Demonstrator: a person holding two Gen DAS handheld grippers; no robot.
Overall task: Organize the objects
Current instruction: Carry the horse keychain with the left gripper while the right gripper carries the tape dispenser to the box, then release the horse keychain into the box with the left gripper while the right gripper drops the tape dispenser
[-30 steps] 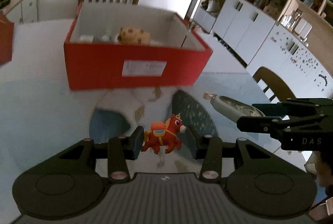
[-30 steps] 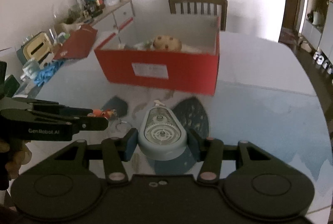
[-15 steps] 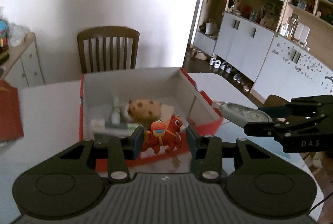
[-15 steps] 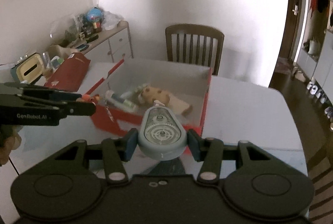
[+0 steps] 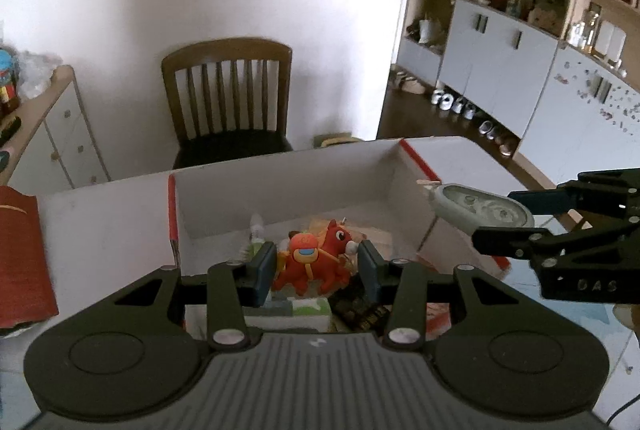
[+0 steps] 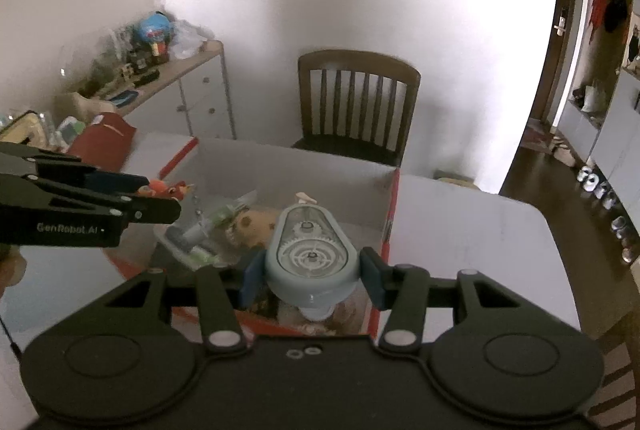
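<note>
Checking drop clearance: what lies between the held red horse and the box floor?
In the left wrist view, a green-and-white packet lies under the red horse, inside the box.

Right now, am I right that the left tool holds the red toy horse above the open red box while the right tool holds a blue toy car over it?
Not quite: the right tool holds a pale blue correction tape dispenser, not a toy car, as the right wrist view shows. The rest stands: the left tool holds the red toy horse above the open red box.
</note>
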